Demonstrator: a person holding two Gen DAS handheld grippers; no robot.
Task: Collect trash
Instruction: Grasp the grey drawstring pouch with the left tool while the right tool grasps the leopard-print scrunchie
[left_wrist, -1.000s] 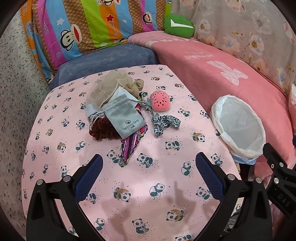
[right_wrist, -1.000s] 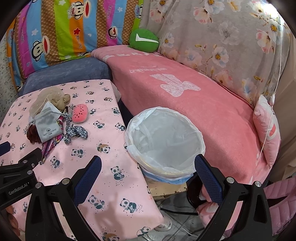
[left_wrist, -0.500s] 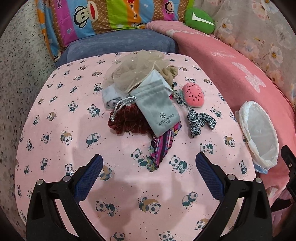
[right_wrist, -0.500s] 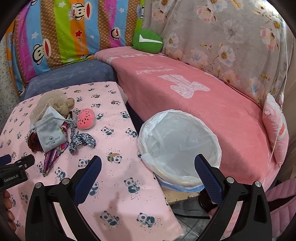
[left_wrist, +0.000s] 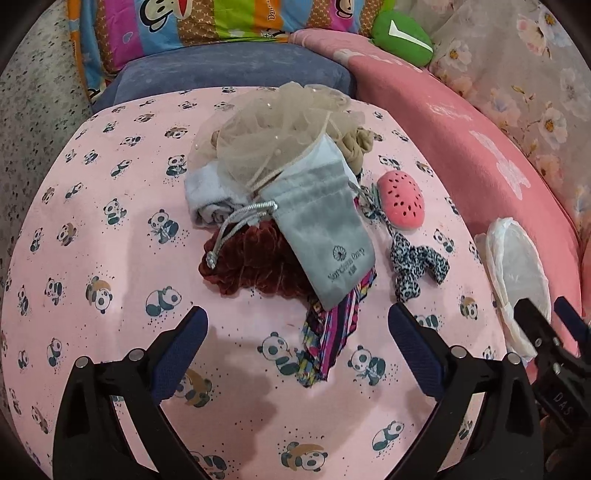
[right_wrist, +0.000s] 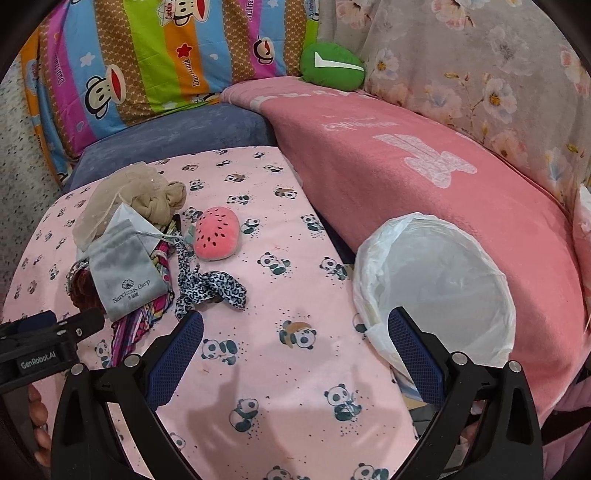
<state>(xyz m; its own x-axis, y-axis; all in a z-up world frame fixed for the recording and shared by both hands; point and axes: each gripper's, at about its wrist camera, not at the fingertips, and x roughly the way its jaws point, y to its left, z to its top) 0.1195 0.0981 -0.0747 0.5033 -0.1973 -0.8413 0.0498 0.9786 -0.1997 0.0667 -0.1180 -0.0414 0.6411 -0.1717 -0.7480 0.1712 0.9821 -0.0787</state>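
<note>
Pink panda-print cloth (left_wrist: 110, 229) covers the bench, which stands against a sofa draped in a pink blanket (right_wrist: 424, 177). A heap of soft items lies toward the bench's far edge: a grey drawstring pouch (left_wrist: 321, 236) rests on top of a dark red velvet scrunchie (left_wrist: 251, 262) and a striped multicoloured cloth (left_wrist: 332, 332); beige netting (left_wrist: 280, 129) and a white folded cloth (left_wrist: 207, 195) sit behind it. A watermelon-shaped plush (left_wrist: 402, 205) lies just beside the heap, toward the right edge, with a leopard-print tie (left_wrist: 413, 262) near it. Off the bench's right edge stands a trash bin (right_wrist: 436, 280) lined with a white bag; nothing is visible inside it. The left gripper (left_wrist: 295, 343) hovers above the near part of the bench, fingers wide, holding nothing. The right gripper (right_wrist: 295, 343) is near the bin, fingers wide, likewise unloaded.
</note>
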